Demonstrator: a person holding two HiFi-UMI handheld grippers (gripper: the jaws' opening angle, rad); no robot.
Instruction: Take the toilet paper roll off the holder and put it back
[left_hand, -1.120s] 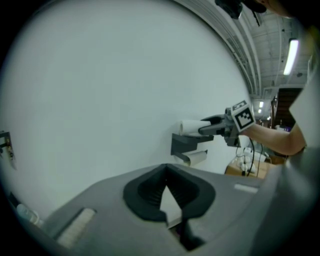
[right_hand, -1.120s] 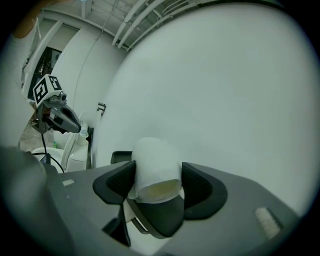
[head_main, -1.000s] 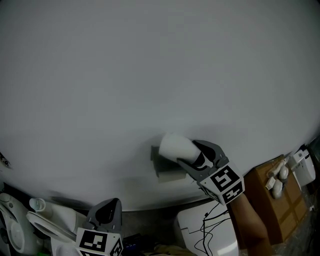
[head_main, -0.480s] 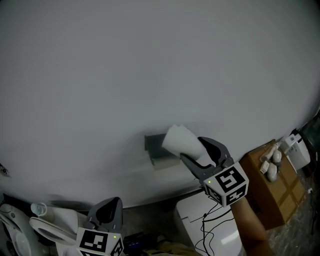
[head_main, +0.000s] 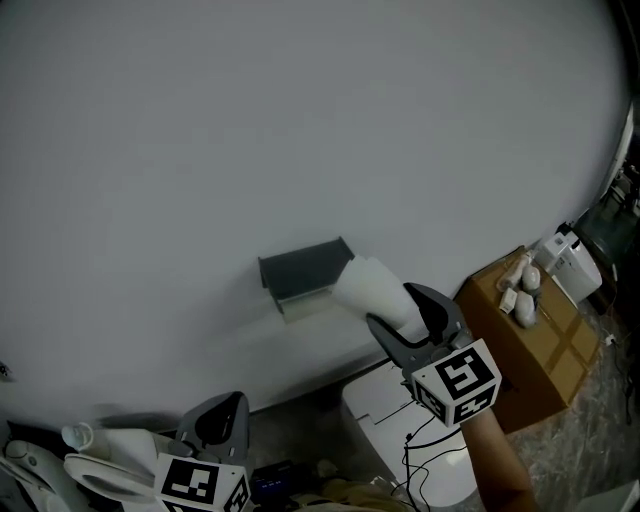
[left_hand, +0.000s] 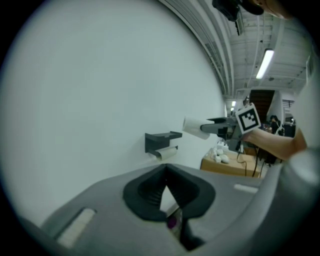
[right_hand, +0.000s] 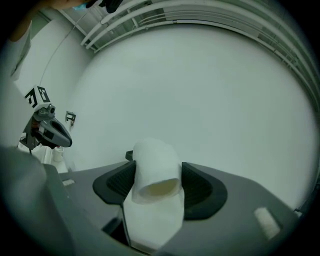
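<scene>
Two jaws of your right gripper (head_main: 388, 306) are pinching the toilet paper roll (head_main: 364, 284) across its sides and squashing it slightly. Its hollow core is facing back along the jaws, probably so the far end can lead toward the white wall (head_main: 300, 120). You are holding the roll in the air just right of the dark holder (head_main: 300, 268), clear of it and not touching. This suggests the roll is off and is waiting to go back. A pale bar (left_hand: 167, 151) is showing beneath the holder's shelf, likely the part that carries the roll. Your left gripper (head_main: 220, 410) is hanging low and well apart, jaws pressed together on nothing, seemingly keeping out of the way.
</scene>
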